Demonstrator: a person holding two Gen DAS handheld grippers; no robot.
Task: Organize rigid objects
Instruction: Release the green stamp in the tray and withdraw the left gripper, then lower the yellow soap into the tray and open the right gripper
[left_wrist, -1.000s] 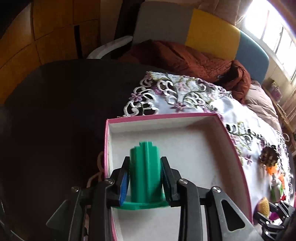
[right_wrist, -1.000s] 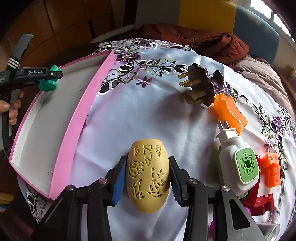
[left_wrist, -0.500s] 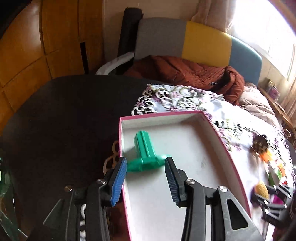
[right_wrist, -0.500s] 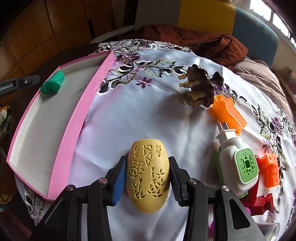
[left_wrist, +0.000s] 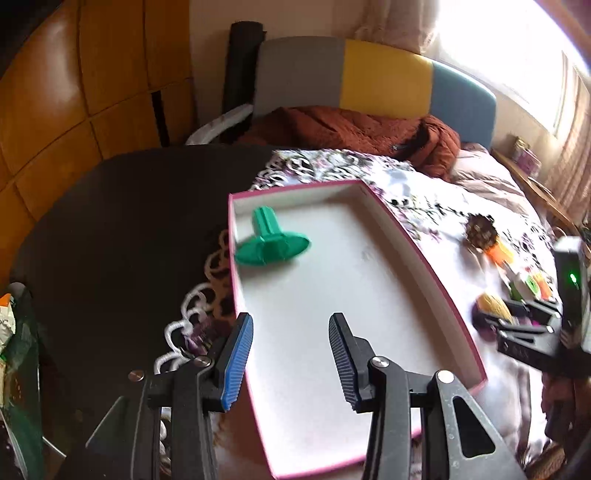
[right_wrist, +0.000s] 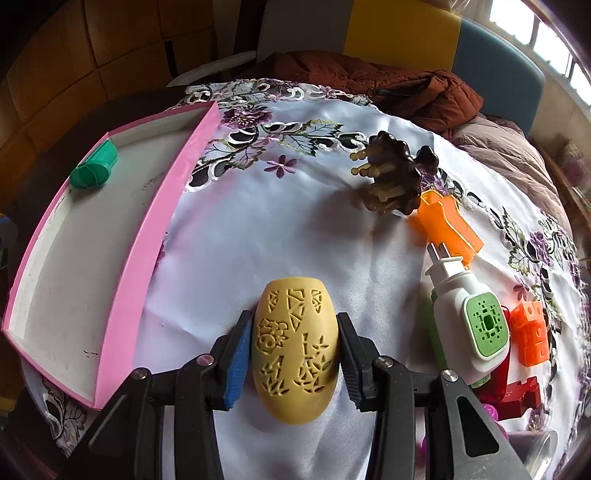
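Released since a second ago, the green piece (left_wrist: 271, 242) now lies on its side in the far left corner of the pink box (left_wrist: 424, 254), and my left tool (left_wrist: 291, 360) has drawn back from it, jaws apart with nothing between them, over the box's near left wall. That piece is ribbed plastic, a fluted stem on a flat round flange. The box is shallow, with a matte white floor that is bare apart from the piece (plenty of room there). My right tool (right_wrist: 293, 350) is clamped on the egg (right_wrist: 295, 350), a smooth yellow shell cut through with flower and triangle holes, above the glossy embroidered cloth (right_wrist: 277, 240) on the desk. Right of it crowd a brown knobbed massager (right_wrist: 391, 177), an orange clip (right_wrist: 448, 225), a white-and-green plug (right_wrist: 469, 317) and an orange cube (right_wrist: 532, 332).
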